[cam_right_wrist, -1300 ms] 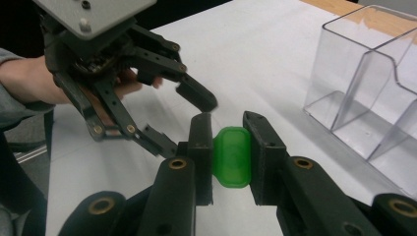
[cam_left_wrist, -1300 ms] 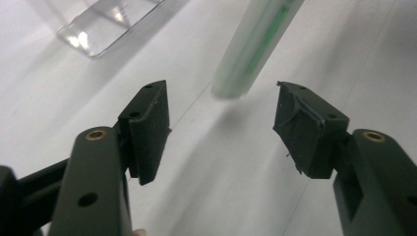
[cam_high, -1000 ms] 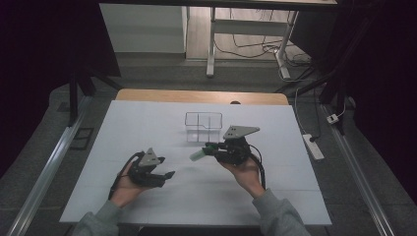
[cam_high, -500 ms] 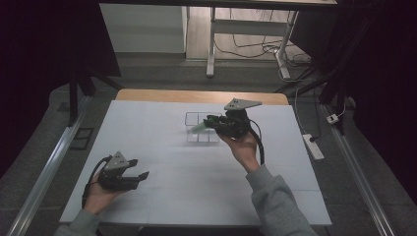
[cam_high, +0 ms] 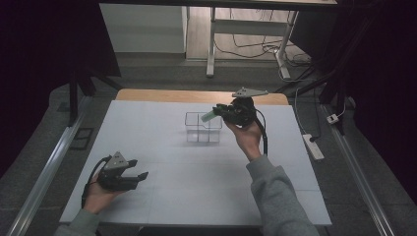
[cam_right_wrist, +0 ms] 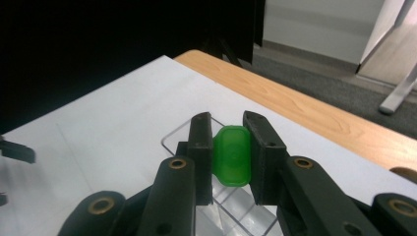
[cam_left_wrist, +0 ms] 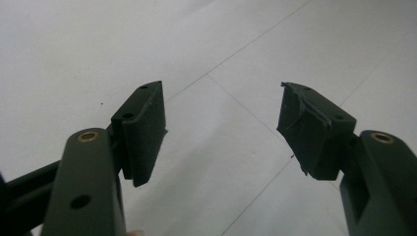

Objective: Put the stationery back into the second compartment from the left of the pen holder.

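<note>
Above the clear box (cam_high: 203, 128) at mid-worktop, the right tongs (cam_high: 220, 112) pinch a green piece (cam_right_wrist: 231, 155), its flat sides between the 2 pads. It looks like smooth, stiff plastic, light and probably slippery; its full shape is hidden, so this is a judgement. Hold it across the flat faces, near the middle. The left tongs (cam_left_wrist: 221, 130) rest spread and empty, low over the white worktop (cam_high: 162, 162), well apart from the box.

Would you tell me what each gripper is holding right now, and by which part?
The right gripper clamps a green piece by its two side edges, above the clear box. The left gripper is open and holds nothing.
</note>
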